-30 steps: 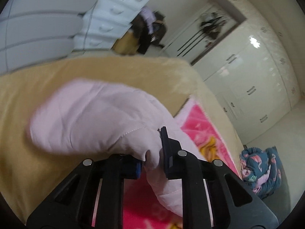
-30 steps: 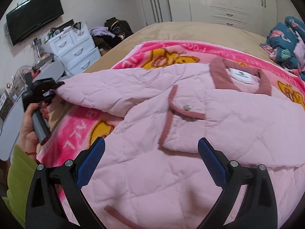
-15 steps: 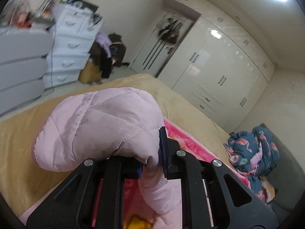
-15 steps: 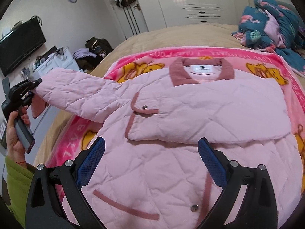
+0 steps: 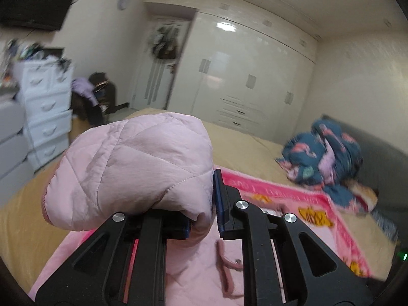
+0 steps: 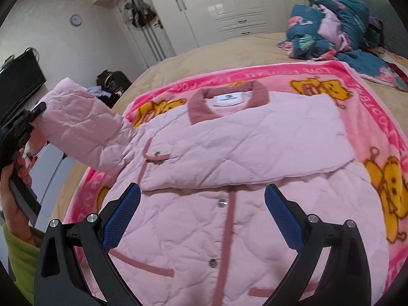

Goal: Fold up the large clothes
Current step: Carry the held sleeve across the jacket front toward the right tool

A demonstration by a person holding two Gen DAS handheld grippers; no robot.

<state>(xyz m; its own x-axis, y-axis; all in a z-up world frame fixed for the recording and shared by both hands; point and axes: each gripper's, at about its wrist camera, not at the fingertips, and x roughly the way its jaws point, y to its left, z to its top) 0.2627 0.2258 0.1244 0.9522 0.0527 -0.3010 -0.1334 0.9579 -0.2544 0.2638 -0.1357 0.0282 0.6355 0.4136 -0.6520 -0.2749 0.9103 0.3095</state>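
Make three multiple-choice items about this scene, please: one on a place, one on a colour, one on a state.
1. Where does the jacket body lie?
A. on the pink blanket
B. on the floor
C. in a drawer

2. What colour is the collar?
A. green
B. dusty rose
C. black

3. How is the left gripper?
A. open, empty
B. shut on the sleeve
C. lying on the bed

Key: 1 A, blanket shows all around it. 2 B, darker rose than the quilting. 3 B, sleeve cloth is pinched between its pads.

My pale pink quilted jacket (image 6: pixel 229 153) has dusty-rose trim; the blanket (image 6: pixel 362 117) beneath is hot pink with yellow bears, the bed (image 6: pixel 229 51) tan.
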